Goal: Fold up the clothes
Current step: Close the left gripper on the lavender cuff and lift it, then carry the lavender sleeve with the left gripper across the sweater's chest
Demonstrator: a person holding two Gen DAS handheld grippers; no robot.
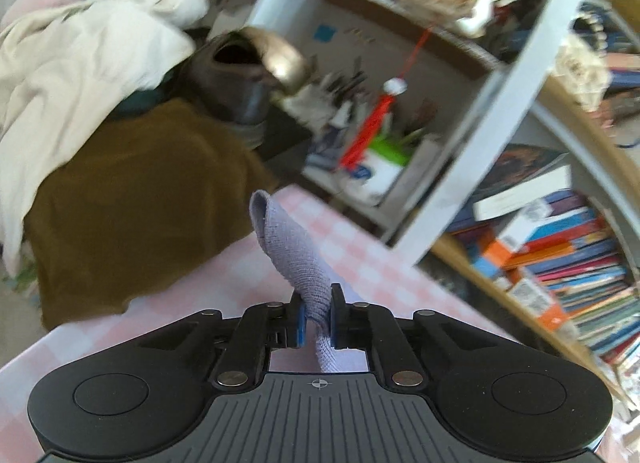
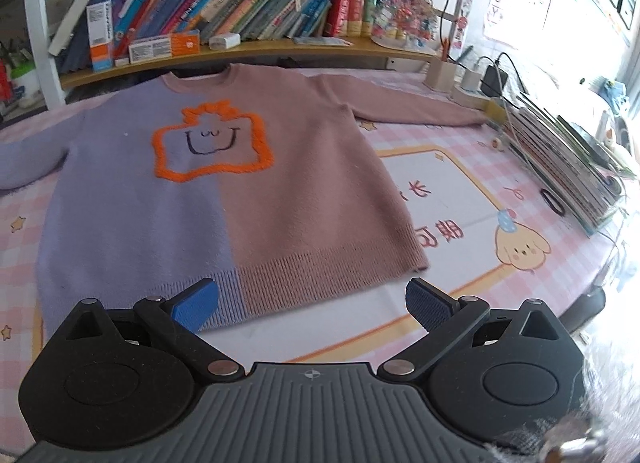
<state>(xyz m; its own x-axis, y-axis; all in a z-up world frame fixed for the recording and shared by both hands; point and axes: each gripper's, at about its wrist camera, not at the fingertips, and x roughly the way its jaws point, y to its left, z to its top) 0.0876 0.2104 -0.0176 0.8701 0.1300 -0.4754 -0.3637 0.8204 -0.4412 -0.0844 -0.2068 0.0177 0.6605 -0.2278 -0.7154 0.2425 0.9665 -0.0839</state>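
A: The sweater (image 2: pixel 224 183) is lying flat, front up, on the pink checked table cover (image 2: pixel 460 135), taking up most of the space in front of the bookshelf (image 2: pixel 240 51). Its collar is pointing toward the shelf and its ribbed hem is sitting closest to the right wrist camera.

B: And the colours?

A: One half is showing lilac, the other dusty pink, with an orange outlined smiling face (image 2: pixel 212 143) sitting across the seam. The pink sleeve (image 2: pixel 416 105) is stretching out straight toward the stack of books (image 2: pixel 568 167) at the table's edge.

B: What is the right gripper (image 2: pixel 312 303) doing?

A: It is hovering just over the hem with its blue pads spread wide, gripping nothing.

B: And the left gripper (image 1: pixel 318 321)?

A: It is clenching a fold of lilac knit (image 1: pixel 292 251); the cloth is standing up between the pads and curling over at its tip, above the checked cover. I am taking it for the lilac sleeve, though the rest is lying out of that view.

B: Anything beside it?

A: A brown cloth (image 1: pixel 132 203) with a cream garment (image 1: pixel 80 55) heaped on it is lying nearby, blurred.
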